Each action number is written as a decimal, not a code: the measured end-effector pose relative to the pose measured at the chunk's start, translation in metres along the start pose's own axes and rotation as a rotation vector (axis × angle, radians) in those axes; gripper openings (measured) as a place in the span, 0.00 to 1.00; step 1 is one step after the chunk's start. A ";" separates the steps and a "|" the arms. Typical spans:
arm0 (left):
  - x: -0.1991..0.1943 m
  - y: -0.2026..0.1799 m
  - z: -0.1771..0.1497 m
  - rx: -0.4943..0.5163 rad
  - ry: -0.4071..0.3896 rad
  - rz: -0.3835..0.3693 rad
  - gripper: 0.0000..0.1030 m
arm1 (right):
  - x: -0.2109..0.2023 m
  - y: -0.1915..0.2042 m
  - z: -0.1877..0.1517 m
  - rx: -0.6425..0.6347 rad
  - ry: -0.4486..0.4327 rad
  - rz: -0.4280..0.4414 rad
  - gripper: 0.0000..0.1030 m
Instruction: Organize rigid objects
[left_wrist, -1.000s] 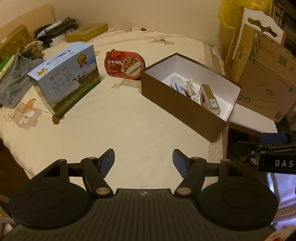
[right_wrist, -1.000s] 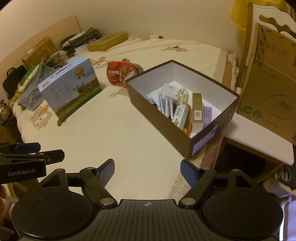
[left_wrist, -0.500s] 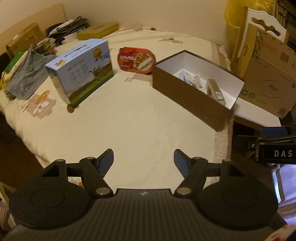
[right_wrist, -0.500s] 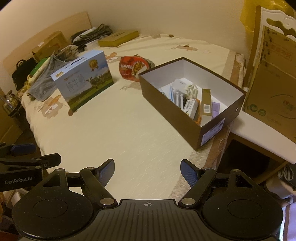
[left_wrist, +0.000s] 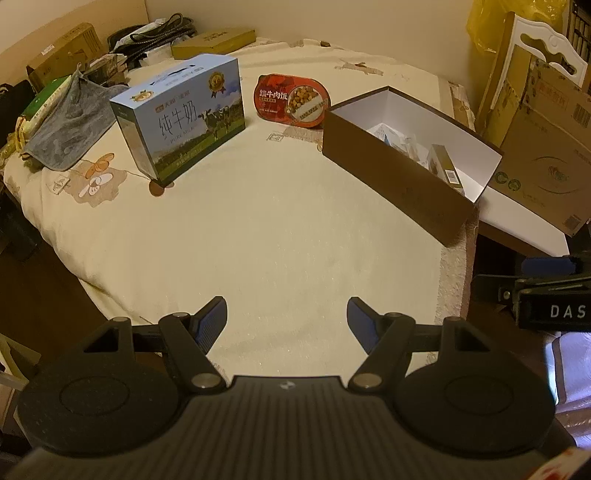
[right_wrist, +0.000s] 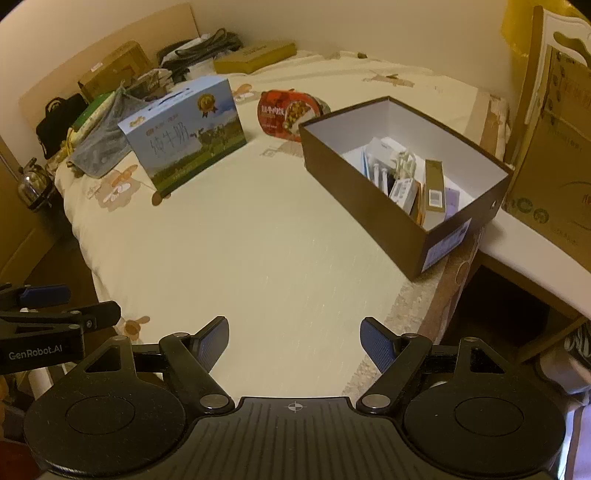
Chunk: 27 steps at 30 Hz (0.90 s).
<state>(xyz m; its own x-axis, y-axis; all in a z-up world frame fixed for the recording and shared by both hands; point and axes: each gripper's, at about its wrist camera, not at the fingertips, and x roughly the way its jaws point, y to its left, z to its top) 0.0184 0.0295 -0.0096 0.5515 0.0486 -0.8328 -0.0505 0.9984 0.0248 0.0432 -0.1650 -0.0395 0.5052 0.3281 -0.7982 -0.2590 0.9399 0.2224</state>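
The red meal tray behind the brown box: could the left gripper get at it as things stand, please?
Probably yes. The left gripper is open and empty, and bare bedspread runs between the milk carton and the brown box to the red meal tray.

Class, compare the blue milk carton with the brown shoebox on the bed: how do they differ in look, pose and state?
1. The blue milk carton is closed, with printed cows and a handle slot on top; the brown shoebox is open, lidless, white inside.
2. The blue milk carton stands tall; the brown shoebox lies low and long.
3. The brown shoebox shows small packages inside; the blue milk carton's contents are hidden.
Both are rectangular cardboard boxes resting on the cream bedspread, apart from each other.
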 end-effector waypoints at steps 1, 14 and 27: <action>0.000 0.000 -0.001 -0.002 0.003 -0.004 0.66 | 0.000 0.000 -0.001 0.001 0.003 0.001 0.73; -0.003 -0.001 -0.003 -0.010 0.007 -0.016 0.66 | 0.002 0.006 -0.006 -0.011 0.018 0.005 0.73; -0.004 -0.002 -0.006 -0.007 0.008 -0.019 0.66 | 0.003 0.005 -0.007 -0.005 0.021 0.005 0.73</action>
<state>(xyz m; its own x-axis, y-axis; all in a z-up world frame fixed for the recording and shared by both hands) 0.0115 0.0271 -0.0092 0.5457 0.0290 -0.8375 -0.0459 0.9989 0.0046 0.0374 -0.1599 -0.0448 0.4865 0.3304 -0.8088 -0.2658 0.9378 0.2232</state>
